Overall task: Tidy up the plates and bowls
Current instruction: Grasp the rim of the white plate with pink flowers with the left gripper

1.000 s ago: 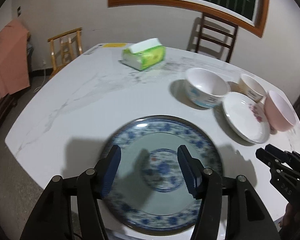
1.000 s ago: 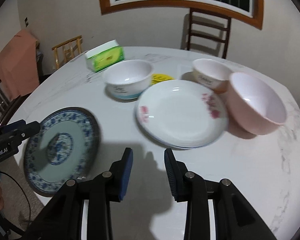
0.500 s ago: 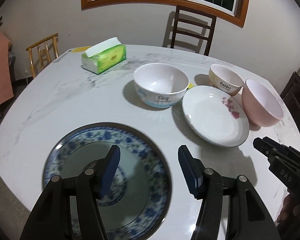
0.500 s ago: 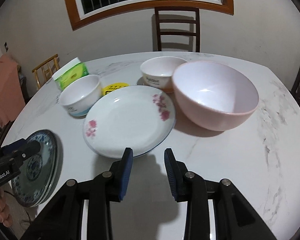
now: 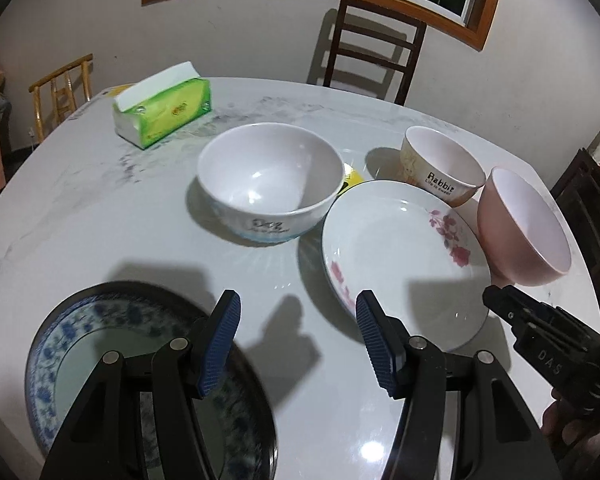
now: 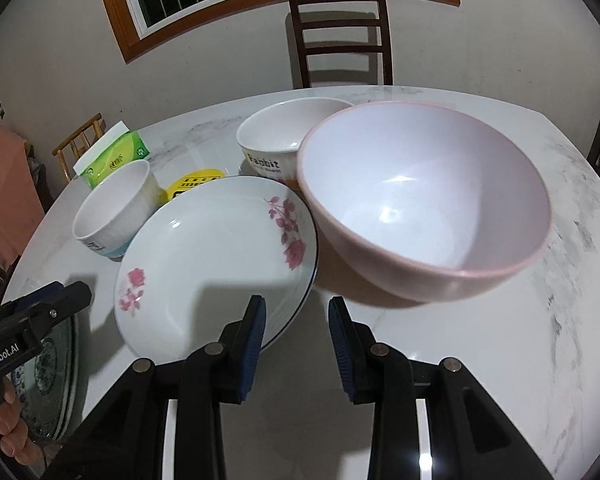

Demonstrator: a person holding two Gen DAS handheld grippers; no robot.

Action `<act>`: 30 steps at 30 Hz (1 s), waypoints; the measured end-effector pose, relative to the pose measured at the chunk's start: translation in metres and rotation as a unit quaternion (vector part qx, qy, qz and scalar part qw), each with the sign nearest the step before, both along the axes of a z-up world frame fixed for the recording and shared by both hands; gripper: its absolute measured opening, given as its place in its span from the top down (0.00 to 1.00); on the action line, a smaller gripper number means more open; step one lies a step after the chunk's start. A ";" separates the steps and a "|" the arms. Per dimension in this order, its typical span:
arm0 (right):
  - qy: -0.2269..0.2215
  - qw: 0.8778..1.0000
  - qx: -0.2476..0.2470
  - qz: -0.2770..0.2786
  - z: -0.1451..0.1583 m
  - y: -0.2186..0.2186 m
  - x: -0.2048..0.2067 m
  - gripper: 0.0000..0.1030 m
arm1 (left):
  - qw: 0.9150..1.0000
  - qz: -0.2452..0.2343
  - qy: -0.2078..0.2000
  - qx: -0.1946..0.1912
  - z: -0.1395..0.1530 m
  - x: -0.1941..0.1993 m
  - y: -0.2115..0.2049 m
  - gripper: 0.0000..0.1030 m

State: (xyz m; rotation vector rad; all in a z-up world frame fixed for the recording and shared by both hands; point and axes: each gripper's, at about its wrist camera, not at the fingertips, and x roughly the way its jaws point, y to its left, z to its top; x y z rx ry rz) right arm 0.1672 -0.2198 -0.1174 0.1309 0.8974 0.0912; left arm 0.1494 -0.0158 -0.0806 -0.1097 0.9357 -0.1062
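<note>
Right gripper (image 6: 296, 340), fingers apart and empty, hovered at the floral plate's (image 6: 204, 264) near rim, pink bowl (image 6: 424, 204) beside it. Left gripper (image 5: 298, 340) likewise empty. Likely next: clamp that rim.

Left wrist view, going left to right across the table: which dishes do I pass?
Blue patterned plate → white bowl → floral plate → pink bowl. The Rabbit bowl sits behind the floral plate, overlapping it in the order, so I left it out.
</note>
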 end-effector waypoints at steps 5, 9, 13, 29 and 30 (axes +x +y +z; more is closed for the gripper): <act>0.008 1.000 0.006 0.007 -0.010 -0.002 0.015 0.68 | 1.000 -0.008 0.016 -0.004 -0.010 0.020 -0.008 0.47; 0.009 1.000 0.009 0.010 -0.013 -0.004 0.025 0.68 | 1.000 -0.011 0.027 -0.011 -0.017 0.033 -0.011 0.50; 0.014 1.000 0.017 0.013 -0.017 -0.004 0.035 0.68 | 0.999 -0.021 0.029 -0.003 -0.023 0.040 -0.017 0.52; 0.027 0.999 0.036 0.025 -0.021 0.000 0.050 0.82 | 0.997 -0.040 0.062 -0.026 -0.040 0.057 -0.027 0.81; 0.029 0.999 0.037 0.025 -0.021 -0.001 0.050 0.83 | 0.997 -0.039 0.062 -0.023 -0.040 0.057 -0.028 0.81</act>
